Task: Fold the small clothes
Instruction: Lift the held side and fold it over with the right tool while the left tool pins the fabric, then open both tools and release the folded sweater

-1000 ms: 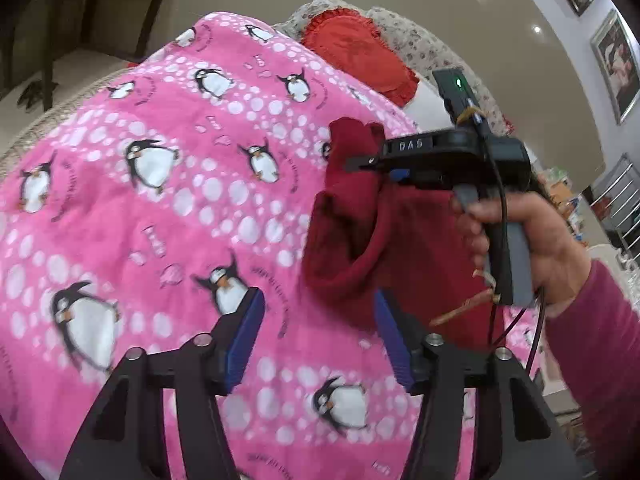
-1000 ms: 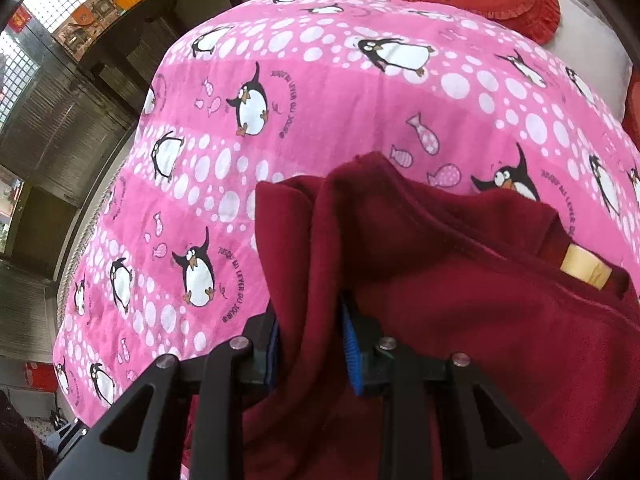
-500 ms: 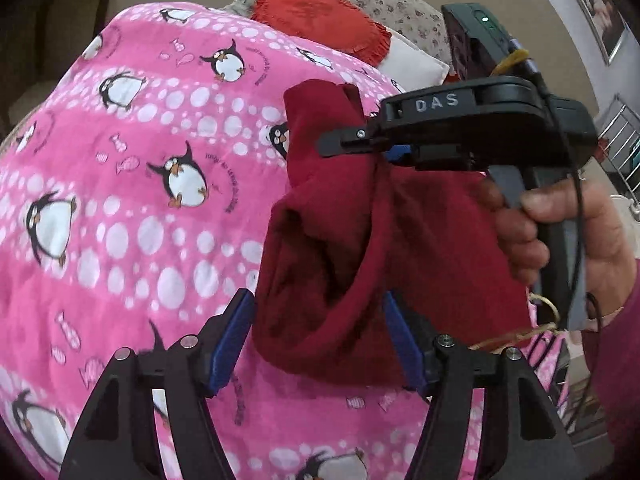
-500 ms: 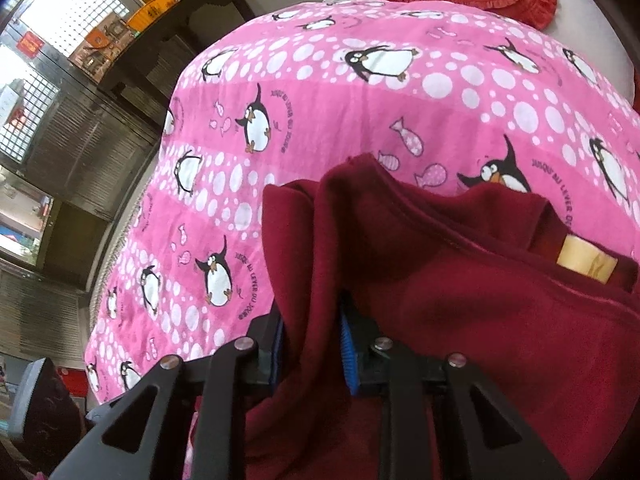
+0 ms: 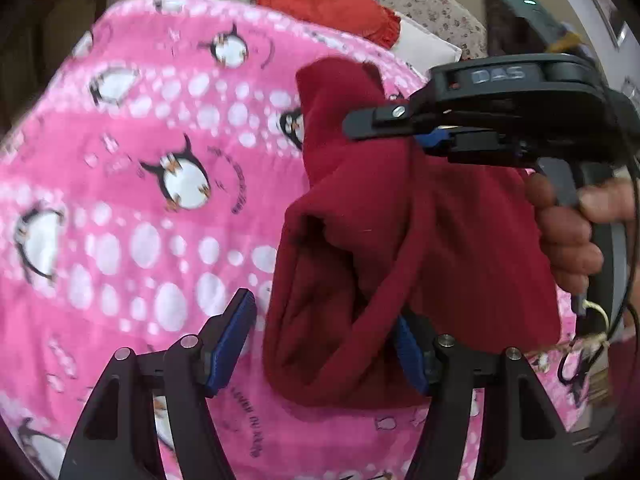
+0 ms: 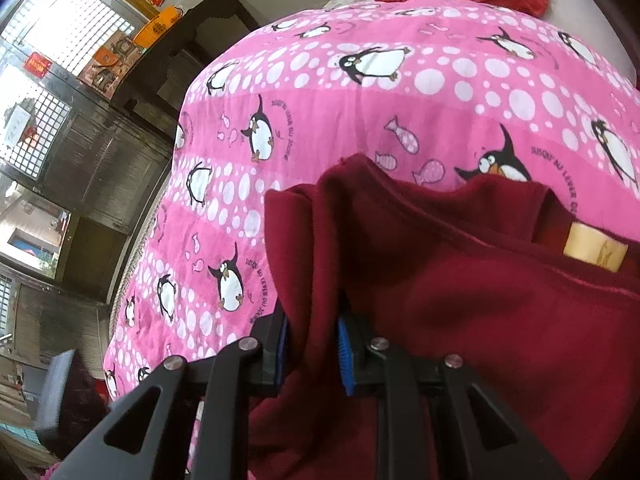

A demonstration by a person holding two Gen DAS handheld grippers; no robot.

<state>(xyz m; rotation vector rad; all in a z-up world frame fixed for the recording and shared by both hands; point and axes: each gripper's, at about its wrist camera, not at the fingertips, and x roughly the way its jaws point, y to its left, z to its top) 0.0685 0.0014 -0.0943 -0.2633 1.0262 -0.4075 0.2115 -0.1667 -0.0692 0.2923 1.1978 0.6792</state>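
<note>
A small dark red garment (image 5: 384, 248) hangs in the air over a pink penguin-print blanket (image 5: 140, 184). My right gripper (image 6: 312, 350) is shut on a bunched edge of the garment (image 6: 460, 300); it also shows in the left wrist view (image 5: 416, 128), held by a hand at the right. A tan label (image 6: 594, 246) shows inside the collar. My left gripper (image 5: 324, 344) is open, its blue pads on either side of the garment's hanging lower part, which fills the gap between them.
A red frilled cushion (image 5: 328, 4) and floral pillows (image 5: 420, 0) lie at the far end of the blanket. Dark wooden furniture (image 6: 120, 128) and barred windows stand beyond the blanket's left edge (image 6: 168, 200).
My left gripper has moved in toward the hanging garment, so its lower part now sits between the open pads. The right gripper has kept its hold and lifted slightly.
</note>
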